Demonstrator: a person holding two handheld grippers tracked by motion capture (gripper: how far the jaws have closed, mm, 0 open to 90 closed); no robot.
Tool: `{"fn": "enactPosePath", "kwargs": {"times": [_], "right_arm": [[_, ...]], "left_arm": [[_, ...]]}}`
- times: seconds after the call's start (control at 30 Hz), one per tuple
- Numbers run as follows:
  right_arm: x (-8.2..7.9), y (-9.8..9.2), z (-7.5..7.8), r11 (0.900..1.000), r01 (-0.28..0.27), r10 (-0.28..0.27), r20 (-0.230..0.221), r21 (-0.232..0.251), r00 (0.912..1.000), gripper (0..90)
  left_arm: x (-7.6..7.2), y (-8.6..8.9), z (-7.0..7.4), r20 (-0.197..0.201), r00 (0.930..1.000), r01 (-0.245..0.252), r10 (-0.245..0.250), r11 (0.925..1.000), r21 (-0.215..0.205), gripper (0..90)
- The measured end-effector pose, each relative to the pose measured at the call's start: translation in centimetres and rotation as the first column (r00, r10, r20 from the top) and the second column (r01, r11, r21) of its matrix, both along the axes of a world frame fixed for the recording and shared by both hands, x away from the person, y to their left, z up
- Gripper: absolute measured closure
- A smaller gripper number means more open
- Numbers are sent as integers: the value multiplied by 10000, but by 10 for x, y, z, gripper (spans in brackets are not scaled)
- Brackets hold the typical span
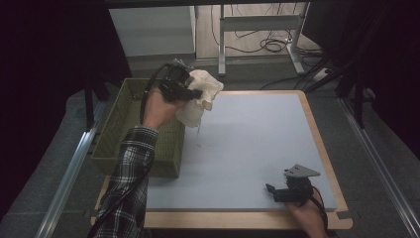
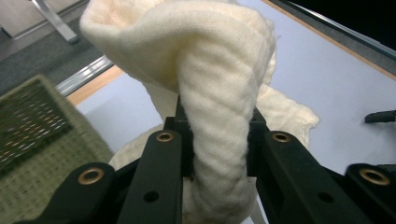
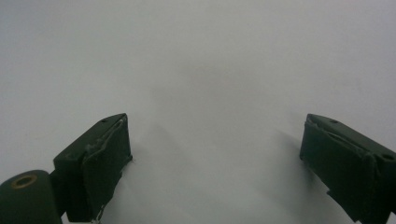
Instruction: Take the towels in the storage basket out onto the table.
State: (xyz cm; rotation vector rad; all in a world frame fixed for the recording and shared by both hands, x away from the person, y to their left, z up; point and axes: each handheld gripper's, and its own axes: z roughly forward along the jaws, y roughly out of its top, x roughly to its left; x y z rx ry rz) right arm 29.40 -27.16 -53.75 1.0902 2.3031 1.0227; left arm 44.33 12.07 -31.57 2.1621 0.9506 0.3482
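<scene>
In the high view, the left gripper (image 1: 190, 91) holds a cream cloth (image 1: 203, 96) in the air at the far left of the desk (image 1: 247, 144), just beside a green perforated basket (image 1: 119, 134); the right gripper (image 1: 277, 191) rests at the near right edge. In the left gripper view, the jaws are clamped on a thick fold of the soft, finely knitted cloth (image 2: 219, 102). In the right gripper view, the jaws stand wide apart over the smooth pale desk surface (image 3: 210, 93).

A cream-white knitted cloth (image 1: 202, 94), soft and ribbed, hangs bunched and folded in the air above the far left part of the pale blue table mat, just beside the green basket; a thick fold (image 2: 219, 140) of it is pinched upright between black jaws
</scene>
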Motion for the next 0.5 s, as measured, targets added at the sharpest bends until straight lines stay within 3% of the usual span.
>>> {"fn": "enactPosePath", "kwargs": {"times": [0.5], "right_arm": [[0,0,0,10000,-3,3,-11,6,10000,88]], "left_arm": [[1,-55,-38,-352,9961,819,-813,9965,147,750]]}}
